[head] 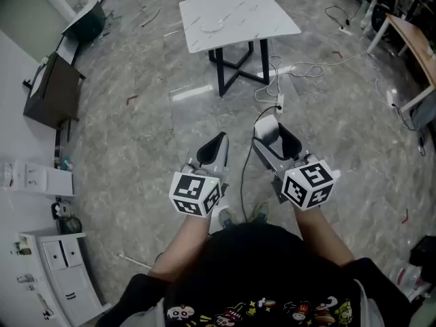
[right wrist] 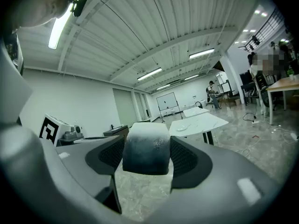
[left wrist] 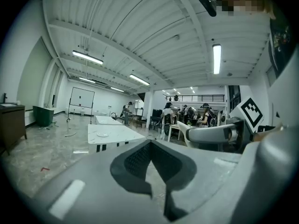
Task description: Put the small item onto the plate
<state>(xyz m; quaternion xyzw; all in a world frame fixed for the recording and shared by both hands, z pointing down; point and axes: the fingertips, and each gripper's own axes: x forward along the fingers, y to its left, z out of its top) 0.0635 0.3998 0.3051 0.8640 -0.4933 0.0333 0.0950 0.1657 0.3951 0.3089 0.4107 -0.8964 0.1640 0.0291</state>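
My right gripper (head: 274, 137): clasps small item (right wrist: 145, 148).
My left gripper (left wrist: 150, 146): clenched, empty.
Plate (head: 216, 26): near table (head: 272, 20) middle, well apart.
Remaining: carry over, place item.

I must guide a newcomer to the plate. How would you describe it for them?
Ahead on the grey stone floor stands a white marble-look table on black crossed legs. The plate lies on its top: small, white, round, amid thin grey veins.

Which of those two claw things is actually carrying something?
The right gripper: a pale, grey-shaded block is clamped between its jaws. The left gripper has its jaws meeting tip to tip with nothing between them.
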